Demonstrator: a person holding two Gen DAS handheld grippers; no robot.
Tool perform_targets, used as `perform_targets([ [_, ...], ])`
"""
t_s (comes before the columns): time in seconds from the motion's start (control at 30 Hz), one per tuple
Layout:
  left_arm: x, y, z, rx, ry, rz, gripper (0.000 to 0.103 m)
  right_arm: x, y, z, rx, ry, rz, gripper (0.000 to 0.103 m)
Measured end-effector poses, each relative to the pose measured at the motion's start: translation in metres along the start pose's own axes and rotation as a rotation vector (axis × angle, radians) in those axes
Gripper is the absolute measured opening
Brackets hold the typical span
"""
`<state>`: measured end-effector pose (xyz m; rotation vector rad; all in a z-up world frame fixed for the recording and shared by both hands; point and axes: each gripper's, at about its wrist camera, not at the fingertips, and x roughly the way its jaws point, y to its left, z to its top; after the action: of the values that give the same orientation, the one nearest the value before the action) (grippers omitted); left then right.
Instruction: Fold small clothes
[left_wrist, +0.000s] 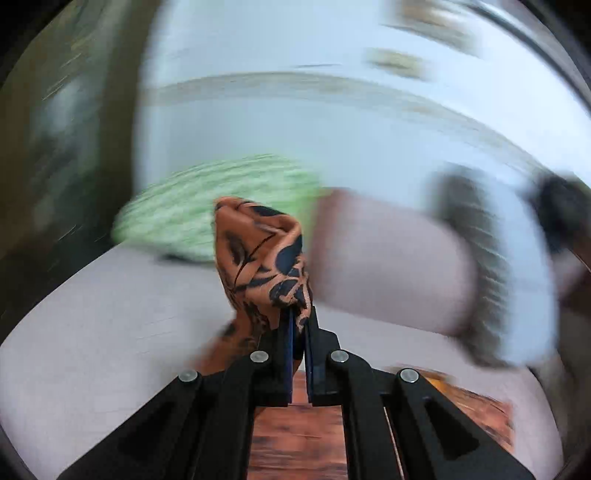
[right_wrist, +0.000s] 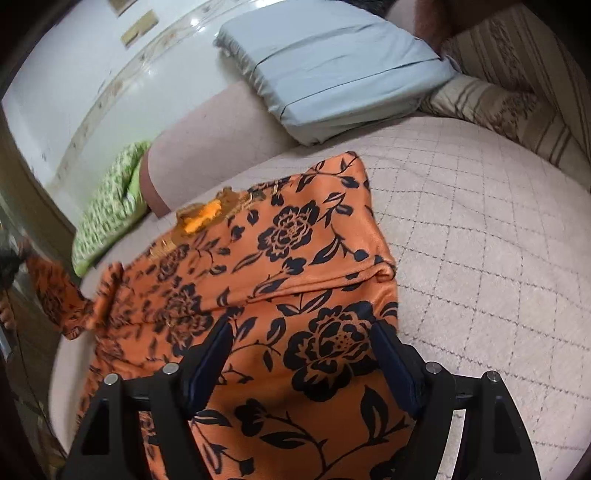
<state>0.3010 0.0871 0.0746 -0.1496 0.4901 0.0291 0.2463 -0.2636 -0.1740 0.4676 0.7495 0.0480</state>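
The left tongs (left_wrist: 300, 317) were pressed together on a bunched fold of the orange garment (left_wrist: 264, 254), the cloth standing up in a crumpled peak above the dark blue pads (left_wrist: 289, 347) and hiding their tips. Everything beyond that pinch was smeared by motion blur: a green patterned cloth (left_wrist: 218, 206) showed only as a streaked patch, a pinkish cushion (left_wrist: 388, 262) as a soft block, and the pale wall (left_wrist: 295, 122) as bands of light. The right tongs (right_wrist: 301, 354) were spread wide over the garment (right_wrist: 280, 280), and whether their tips touched the fabric could not be told. From that view the garment lay mostly flat on the bed (right_wrist: 480, 240), a smooth, slightly shiny orange fabric printed with black roses and leaves, with a ridge folded across its middle and a gold-trimmed neckline toward the far side. Its left sleeve (right_wrist: 55, 295) rose off the bed toward the frame's edge, where it was blurred and cut off. The bed cover was pale and quilted in a diamond grid. Farther off lay a light blue pillow (right_wrist: 325, 70), a striped beige cushion (right_wrist: 498, 107) and the green cloth (right_wrist: 110, 206) against the pinkish cushion (right_wrist: 207, 147).
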Motion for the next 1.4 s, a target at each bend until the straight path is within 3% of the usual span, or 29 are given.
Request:
perform_targets([
  [0.17, 0.026, -0.173, -0.064, 0.234, 0.077, -0.23, 0.005, -0.017, -0.02, 0.009, 0.088, -0.054, 0.028, 0.08],
  [0.23, 0.055, -0.227, -0.104, 0.309, 0.215, -0.349, 0.007, -0.022, -0.033, 0.011, 0.15, -0.068, 0.036, 0.08],
  [0.3, 0.087, -0.26, -0.144, 0.389, 0.354, -0.376, 0.014, -0.025, -0.043, 0.015, 0.194, -0.079, 0.045, 0.08],
  [0.33, 0.101, -0.269, -0.164, 0.428, 0.45, -0.385, 0.026, -0.026, -0.048, 0.016, 0.216, -0.08, 0.042, 0.08],
  [0.4, 0.121, -0.274, -0.198, 0.478, 0.638, -0.352, 0.03, -0.023, -0.054, 0.016, 0.249, -0.068, 0.052, 0.08],
  [0.43, 0.12, -0.271, -0.205, 0.485, 0.669, -0.357, 0.03, -0.022, -0.056, 0.016, 0.263, -0.06, 0.062, 0.08],
  [0.5, 0.105, -0.257, -0.194, 0.491, 0.615, -0.368, 0.033, -0.021, -0.055, 0.012, 0.275, -0.054, 0.072, 0.08],
  [0.57, 0.077, -0.229, -0.176, 0.469, 0.525, -0.395, 0.056, -0.021, -0.05, 0.012, 0.26, -0.062, 0.072, 0.08],
  [0.6, 0.058, -0.206, -0.164, 0.447, 0.443, -0.392, 0.062, -0.021, -0.049, 0.013, 0.251, -0.069, 0.07, 0.08],
  [0.67, 0.036, -0.153, -0.145, 0.392, 0.298, -0.295, 0.081, -0.022, -0.044, 0.011, 0.234, -0.074, 0.066, 0.08],
  [0.73, 0.046, -0.105, -0.133, 0.344, 0.255, -0.153, 0.081, -0.021, -0.04, 0.012, 0.217, -0.071, 0.064, 0.08],
  [0.8, 0.057, -0.048, -0.13, 0.259, 0.246, 0.016, 0.081, -0.022, -0.033, 0.016, 0.211, -0.064, 0.081, 0.08],
  [0.87, 0.071, 0.004, -0.133, 0.189, 0.274, 0.111, 0.08, -0.018, -0.018, 0.029, 0.177, -0.054, 0.124, 0.08],
  [0.97, 0.092, 0.037, -0.153, 0.176, 0.327, 0.162, 0.08, 0.007, 0.011, 0.059, 0.1, -0.022, 0.157, 0.08],
  [1.07, 0.112, 0.054, -0.17, 0.181, 0.385, 0.201, 0.081, 0.066, 0.022, 0.081, 0.08, 0.126, 0.015, 0.079],
  [1.1, 0.116, 0.064, -0.175, 0.147, 0.398, 0.185, 0.08, 0.089, 0.021, 0.082, 0.088, 0.19, -0.003, 0.072],
  [1.13, 0.118, 0.073, -0.176, 0.108, 0.408, 0.168, 0.078, 0.107, 0.021, 0.08, 0.091, 0.25, -0.012, 0.056],
  [1.17, 0.119, 0.077, -0.174, 0.083, 0.413, 0.157, 0.06, 0.116, 0.021, 0.079, 0.087, 0.282, -0.041, 0.049],
  [1.23, 0.122, 0.087, -0.17, 0.03, 0.429, 0.088, 0.031, 0.121, 0.022, 0.08, 0.082, 0.29, -0.067, 0.018],
  [1.3, 0.121, 0.098, -0.166, -0.026, 0.435, 0.056, 0.021, 0.109, 0.034, 0.083, 0.067, 0.262, -0.064, 0.012],
  [1.37, 0.113, 0.113, -0.159, -0.103, 0.404, 0.065, 0.01, 0.08, 0.052, 0.09, 0.028, 0.187, -0.044, 0.011],
  [1.4, 0.105, 0.112, -0.157, -0.124, 0.384, 0.089, 0.011, 0.066, 0.057, 0.09, 0.025, 0.16, -0.036, 0.011],
])
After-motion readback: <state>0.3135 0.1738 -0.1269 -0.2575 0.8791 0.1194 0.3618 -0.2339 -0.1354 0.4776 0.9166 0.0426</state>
